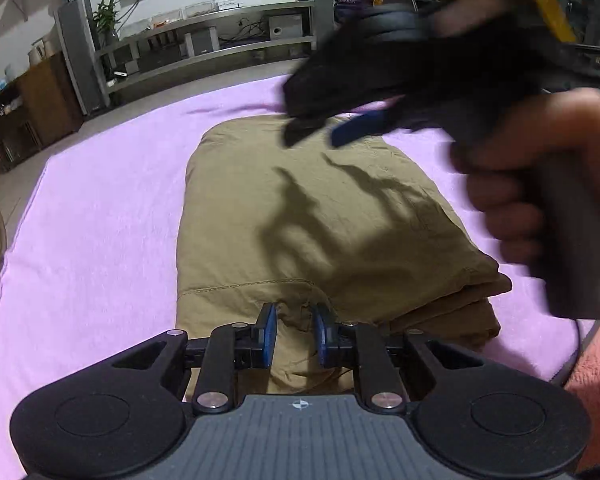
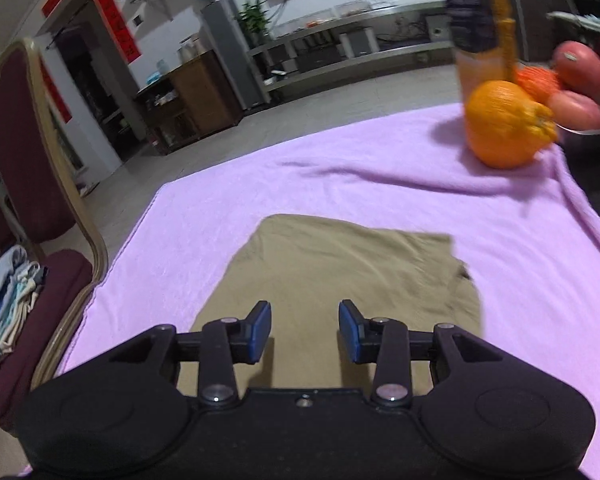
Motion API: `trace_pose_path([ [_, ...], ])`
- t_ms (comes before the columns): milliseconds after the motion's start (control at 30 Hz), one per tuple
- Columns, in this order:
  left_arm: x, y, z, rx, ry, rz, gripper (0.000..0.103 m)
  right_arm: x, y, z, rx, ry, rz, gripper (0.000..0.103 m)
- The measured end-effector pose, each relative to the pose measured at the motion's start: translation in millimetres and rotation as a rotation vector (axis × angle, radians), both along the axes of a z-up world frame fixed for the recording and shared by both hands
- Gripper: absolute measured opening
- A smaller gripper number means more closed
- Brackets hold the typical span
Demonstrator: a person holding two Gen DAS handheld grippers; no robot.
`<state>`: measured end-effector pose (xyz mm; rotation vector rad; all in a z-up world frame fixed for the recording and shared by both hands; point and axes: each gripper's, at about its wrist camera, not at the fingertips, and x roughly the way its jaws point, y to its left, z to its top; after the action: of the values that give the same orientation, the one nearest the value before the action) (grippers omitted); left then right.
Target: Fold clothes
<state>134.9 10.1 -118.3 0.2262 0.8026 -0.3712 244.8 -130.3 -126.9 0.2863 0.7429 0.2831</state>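
Khaki garment (image 1: pixel 300 216), already folded into a thick rectangular bundle, flat on the lilac blanket (image 1: pixel 92 240) covering the table. Long axis running straight away from the left gripper (image 1: pixel 295 332), near short end under its tips, far short end rounded and close to the blanket's far half. At least 2 stacked layers showing at the right-hand near corner, with a stitched hem crossing the near end.

Left gripper at that near edge, blue pads (image 1: pixel 269 330) narrowed but not fully together, a ridge of khaki cloth bunched between them; probably pinched, though real contact on both pads hard to confirm. Right gripper (image 2: pixel 304 330) above the same bundle's middle, jaws spread wide, nothing between them, cloth visible through the gap. Seen from the left wrist view, blurred and high over the far end, held in a bare right hand (image 1: pixel 532 208), casting a forked shadow on the fabric.

Decisive relation: bundle lying lengthwise ahead of both tools, left one nearer and already on the near hem, right one free and hovering. Judged from that, likely next either 1 more fold carrying the near end toward the far end, or a release and smoothing pass; hard to say which.

Further out: an orange (image 2: pixel 504 124) and a tray of fruit (image 2: pixel 580 80) at the blanket's far right corner, well apart from the garment. A maroon chair (image 2: pixel 28 168) to the left, with other clothes (image 2: pixel 8 304) piled on its seat.
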Motion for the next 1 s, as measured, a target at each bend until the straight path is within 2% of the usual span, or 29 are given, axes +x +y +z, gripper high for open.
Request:
trace_pose_path([
  [67, -1, 2, 0, -0.005, 0.004, -0.003, 0.016, 7, 15, -9, -0.053, -0.028, 0.067, 0.037],
  [167, -4, 3, 1, 0.008, -0.001, -0.012, 0.016, -1, 29, -27, -0.232, -0.022, 0.154, 0.037],
  [233, -8, 5, 2, 0.013, 0.001, -0.017, 0.016, -22, 16, -28, -0.269, -0.019, 0.141, 0.037],
  [333, -9, 5, 2, 0.015, 0.013, -0.022, 0.017, -58, -21, -29, -0.286, 0.054, 0.064, 0.034],
  [433, -19, 8, 10, 0.018, 0.037, -0.019, 0.022, -88, -53, -21, -0.235, 0.149, -0.028, 0.034],
  [500, -31, 17, 23, -0.039, 0.035, 0.004, 0.045, -104, -67, -14, -0.175, 0.185, -0.088, 0.033],
  [567, -41, 35, 35, -0.141, 0.02, 0.044, 0.052, -118, -74, -6, -0.132, 0.186, -0.124, 0.033],
  [667, -39, 66, 45, -0.252, -0.013, 0.172, 0.065, -125, -62, 6, -0.078, 0.111, -0.079, 0.028],
  [733, -28, 83, 42, -0.299, -0.001, 0.267, 0.066, -130, -53, 14, -0.045, 0.062, -0.044, 0.026],
  [800, -12, 95, 35, -0.322, 0.045, 0.352, 0.067, -128, -31, 12, -0.052, 0.03, 0.039, 0.026],
  [833, -4, 98, 32, -0.327, 0.074, 0.387, 0.067, -126, -21, 9, -0.052, 0.031, 0.076, 0.026],
  [900, 10, 102, 29, -0.331, 0.123, 0.437, 0.076, -123, -4, -2, -0.069, 0.052, 0.137, 0.026],
  [933, 16, 103, 27, -0.329, 0.139, 0.452, 0.078, -121, 0, -9, -0.096, 0.084, 0.147, 0.025],
  [1000, 24, 104, 26, -0.329, 0.154, 0.465, 0.083, -122, -10, -6, -0.062, 0.101, 0.134, 0.024],
])
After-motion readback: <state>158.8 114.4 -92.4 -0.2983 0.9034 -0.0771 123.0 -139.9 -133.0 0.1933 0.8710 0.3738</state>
